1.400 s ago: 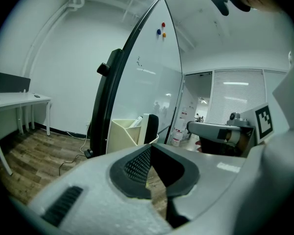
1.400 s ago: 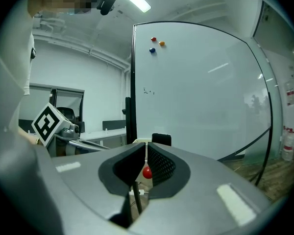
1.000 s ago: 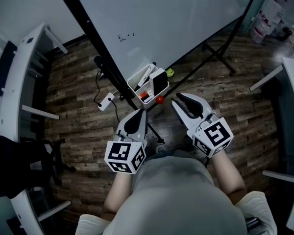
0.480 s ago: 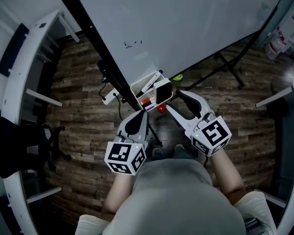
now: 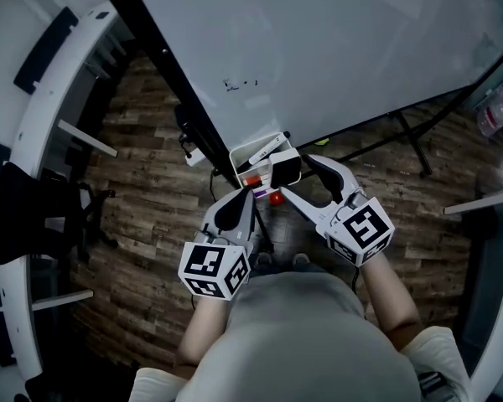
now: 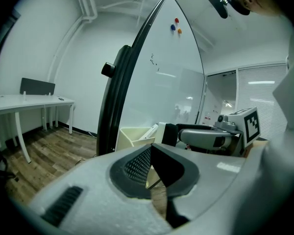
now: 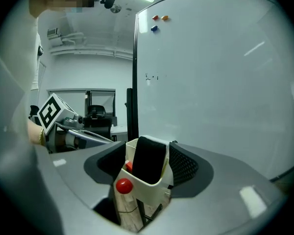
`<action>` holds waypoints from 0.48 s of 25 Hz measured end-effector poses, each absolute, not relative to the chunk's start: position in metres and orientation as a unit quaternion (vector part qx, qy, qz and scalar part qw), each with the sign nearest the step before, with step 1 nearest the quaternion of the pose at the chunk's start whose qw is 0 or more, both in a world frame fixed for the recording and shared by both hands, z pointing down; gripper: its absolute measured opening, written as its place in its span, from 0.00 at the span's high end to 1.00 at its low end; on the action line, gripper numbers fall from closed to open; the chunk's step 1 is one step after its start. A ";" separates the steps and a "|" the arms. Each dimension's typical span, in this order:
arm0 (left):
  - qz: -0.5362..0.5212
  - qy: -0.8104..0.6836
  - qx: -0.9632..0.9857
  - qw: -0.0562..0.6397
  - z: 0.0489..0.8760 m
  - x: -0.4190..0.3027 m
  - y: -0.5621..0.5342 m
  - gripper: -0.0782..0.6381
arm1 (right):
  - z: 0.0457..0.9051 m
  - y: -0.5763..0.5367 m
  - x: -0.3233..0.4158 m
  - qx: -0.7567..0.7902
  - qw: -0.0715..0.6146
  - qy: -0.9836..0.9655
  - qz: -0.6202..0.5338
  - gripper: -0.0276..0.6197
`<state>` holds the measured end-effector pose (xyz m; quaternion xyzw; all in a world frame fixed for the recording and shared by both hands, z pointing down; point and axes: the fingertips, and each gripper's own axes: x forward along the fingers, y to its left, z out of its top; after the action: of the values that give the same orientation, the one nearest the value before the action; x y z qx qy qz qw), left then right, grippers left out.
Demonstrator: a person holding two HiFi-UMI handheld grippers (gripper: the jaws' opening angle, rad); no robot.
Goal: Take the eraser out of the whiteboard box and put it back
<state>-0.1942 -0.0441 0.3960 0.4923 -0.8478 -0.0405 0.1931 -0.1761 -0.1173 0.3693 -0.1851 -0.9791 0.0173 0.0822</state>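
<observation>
Since the earlier frame, the right gripper (image 5: pixel 300 177) has advanced to the whiteboard box (image 7: pixel 150 193), and its jaws are opening. I note the black eraser (image 7: pixel 149 160) standing upright in the box's near end, with a marker (image 5: pixel 264 147) lying further in. A red knob (image 7: pixel 124 186) sits on the outer wall. Box end and eraser lie between the wide jaws, ungripped. The left gripper (image 5: pixel 237 201) hangs just beside the box, jaws together, empty. Small marks on the whiteboard (image 5: pixel 335 48) are illegible.
</observation>
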 end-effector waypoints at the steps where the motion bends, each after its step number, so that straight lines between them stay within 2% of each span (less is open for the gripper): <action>1: -0.041 -0.850 0.489 0.193 0.396 -0.195 -0.045 0.88 | 0.370 -0.118 -0.178 -0.191 0.082 -0.978 0.016 0.53; 12: -0.049 -0.873 0.446 0.192 0.398 -0.198 -0.047 0.88 | 0.376 -0.116 -0.199 -0.253 0.089 -0.963 -0.001 0.46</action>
<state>-0.1978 -0.0475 0.3978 0.4463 -0.8726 -0.0491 0.1921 -0.1990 -0.1161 0.3764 -0.2528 -0.9634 -0.0010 0.0888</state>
